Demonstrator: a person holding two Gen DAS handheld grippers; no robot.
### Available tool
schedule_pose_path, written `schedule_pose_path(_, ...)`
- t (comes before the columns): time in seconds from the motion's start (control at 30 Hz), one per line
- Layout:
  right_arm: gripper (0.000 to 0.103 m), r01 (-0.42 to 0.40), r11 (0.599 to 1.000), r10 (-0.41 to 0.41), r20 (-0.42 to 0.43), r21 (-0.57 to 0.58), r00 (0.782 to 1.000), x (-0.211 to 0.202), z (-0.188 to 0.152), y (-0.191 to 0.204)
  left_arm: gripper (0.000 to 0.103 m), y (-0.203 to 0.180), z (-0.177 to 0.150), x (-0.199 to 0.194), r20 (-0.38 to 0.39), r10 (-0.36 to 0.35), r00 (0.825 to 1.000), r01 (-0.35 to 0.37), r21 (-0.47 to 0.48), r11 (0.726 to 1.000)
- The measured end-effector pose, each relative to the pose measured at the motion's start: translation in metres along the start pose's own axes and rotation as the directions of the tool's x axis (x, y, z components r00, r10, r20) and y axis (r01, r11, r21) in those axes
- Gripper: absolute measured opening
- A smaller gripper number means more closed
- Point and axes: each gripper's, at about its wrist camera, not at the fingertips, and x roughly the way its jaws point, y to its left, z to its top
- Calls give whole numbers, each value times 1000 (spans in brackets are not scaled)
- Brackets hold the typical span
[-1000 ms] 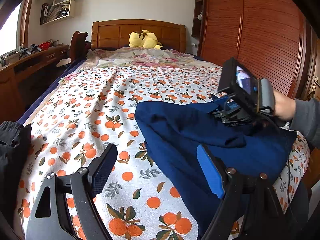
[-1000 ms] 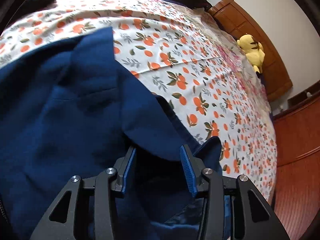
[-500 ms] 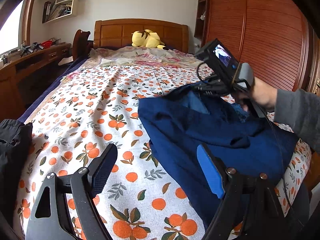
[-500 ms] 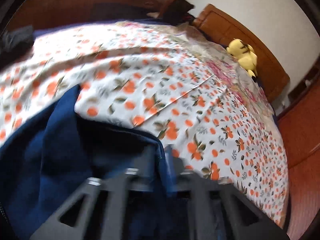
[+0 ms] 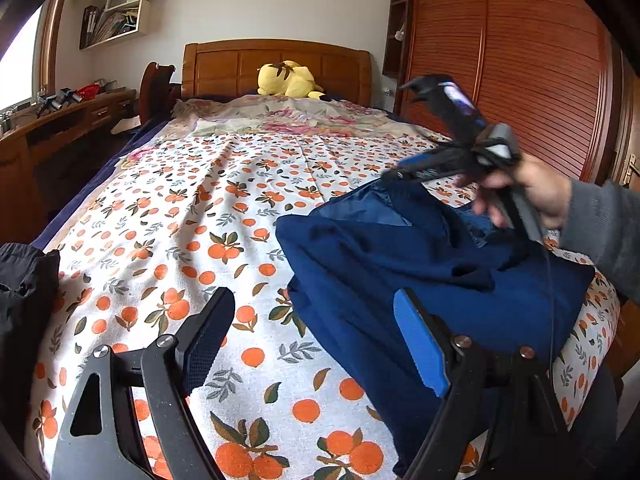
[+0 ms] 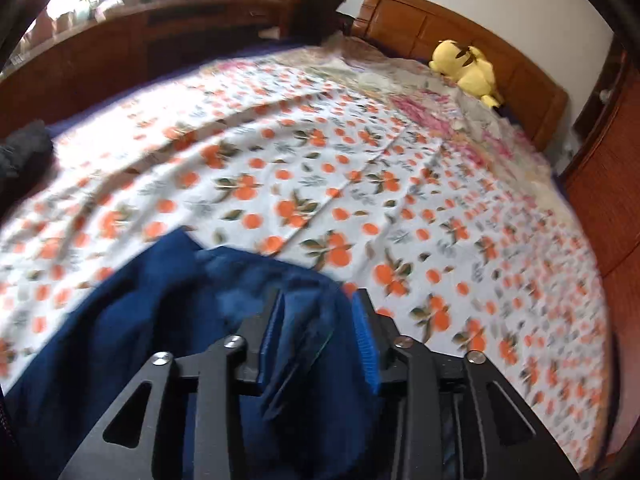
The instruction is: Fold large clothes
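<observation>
Hanging from right gripper (image 6: 316, 332): blue garment (image 5: 420, 264)

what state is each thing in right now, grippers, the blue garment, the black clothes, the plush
left gripper: open, empty, above the bedsheet.
right gripper: shut on the blue garment's edge, lifted.
blue garment: bunched, unfolded, one edge raised.
black clothes: crumpled at the bed's left edge.
yellow plush: lying by the headboard.
</observation>
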Motion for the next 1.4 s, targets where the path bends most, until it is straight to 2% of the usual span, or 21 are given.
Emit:
schedule_pose_path(0.13, 43, -69, 997, 65, -90, -46, 994, -2, -45, 15, 82, -7, 2, 0, 2, -14, 1000, 14, 10, 1000)
schedule_pose_path(0.3, 43, -84, 996, 79, -144, -29, 986, 6, -80, 16, 82, -16, 5, 2, 6, -30, 1000, 30, 21, 999)
schedule_pose_path(0.4, 43, -73, 997, 74, -192, 14, 979, 18, -89, 7, 82, -20, 6, 4, 7, -39, 999, 39, 25, 999)
schedule_pose_path(0.47, 43, -101, 993, 111, -228, 57, 967, 27, -87, 3, 82, -22, 7, 6, 3, -41, 999, 41, 27, 999)
schedule_pose_path(0.63, 43, -109, 992, 121, -242, 65, 963, 31, -84, 3, 82, -24, 5, 8, -2, -45, 999, 45, 31, 999)
schedule_pose_path(0.7, 34, -119, 992, 125, -247, 39, 961, 26, -79, 10, 82, -24, 5, 8, -3, -45, 999, 45, 30, 999)
schedule_pose_path(0.73, 21, -120, 993, 122, -242, 24, 963, 26, -78, 10, 82, -24, 5, 8, -4, -46, 999, 47, 28, 999)
schedule_pose_path(0.77, 7, -82, 997, 78, -227, -10, 971, 20, -77, 13, 82, -24, 4, 9, -9, -44, 999, 44, 27, 999)
schedule_pose_path(0.9, 3, 0, 999, -5, -115, -40, 993, -5, -58, 14, 82, -22, 3, 11, -17, -45, 999, 46, 20, 999)
schedule_pose_path(1.1, 3, 139, 986, -140, -9, -91, 990, -2, -12, 9, 82, -21, 4, 12, -17, -45, 999, 46, 14, 999)
schedule_pose_path(1.23, 3, 183, 974, -181, 25, -131, 983, 15, 5, 21, 82, -20, 4, 13, -22, -43, 999, 44, 15, 999)
schedule_pose_path(1.33, 3, 161, 979, -162, 3, -125, 987, 31, 4, 27, 82, -18, 4, 13, -23, -43, 999, 44, 11, 999)
schedule_pose_path(1.4, 3, 130, 988, -133, -35, -82, 991, 40, 1, 24, 82, -18, 4, 12, -19, -47, 999, 47, 8, 999)
